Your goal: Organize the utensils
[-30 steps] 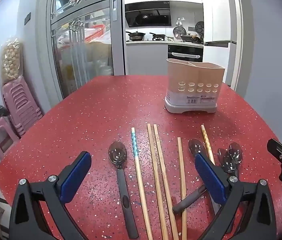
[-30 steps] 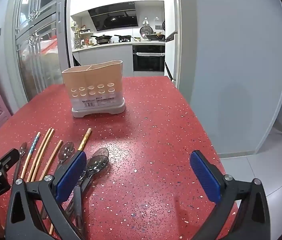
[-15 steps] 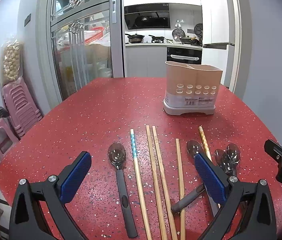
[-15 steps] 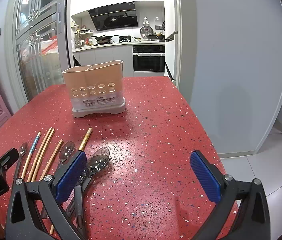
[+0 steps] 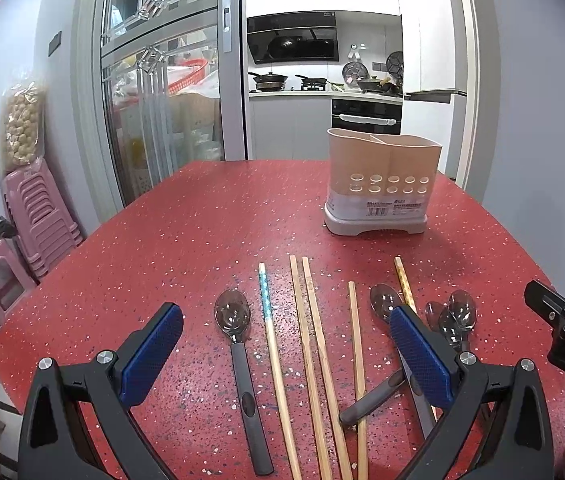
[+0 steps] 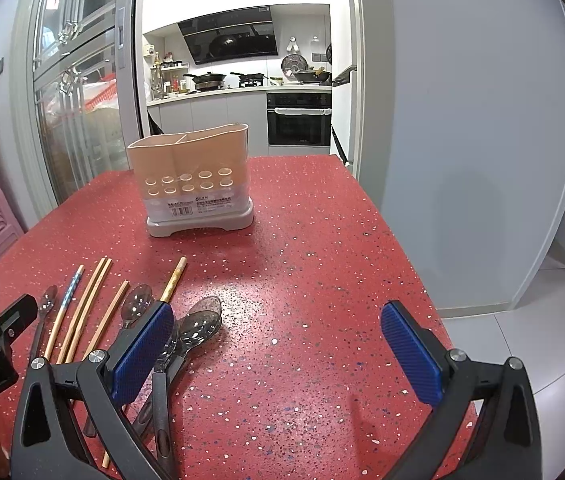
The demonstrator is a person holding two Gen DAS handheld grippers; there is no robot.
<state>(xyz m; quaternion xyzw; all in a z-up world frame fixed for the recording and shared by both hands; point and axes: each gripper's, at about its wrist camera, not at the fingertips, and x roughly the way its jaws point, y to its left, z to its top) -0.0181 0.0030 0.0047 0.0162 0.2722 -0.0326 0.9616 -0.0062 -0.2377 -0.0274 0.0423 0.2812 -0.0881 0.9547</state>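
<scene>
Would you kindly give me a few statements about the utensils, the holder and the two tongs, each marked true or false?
1. The left tongs are open and hold nothing. True.
2. The utensil holder already has chopsticks standing in it. False: no utensil shows above its rim; the chopsticks lie flat on the red table.
3. The right tongs grip a spoon. False: they are open and empty.
4. One chopstick has a blue patterned end. True.
5. One lone spoon lies to the left of the chopsticks. True.
</scene>
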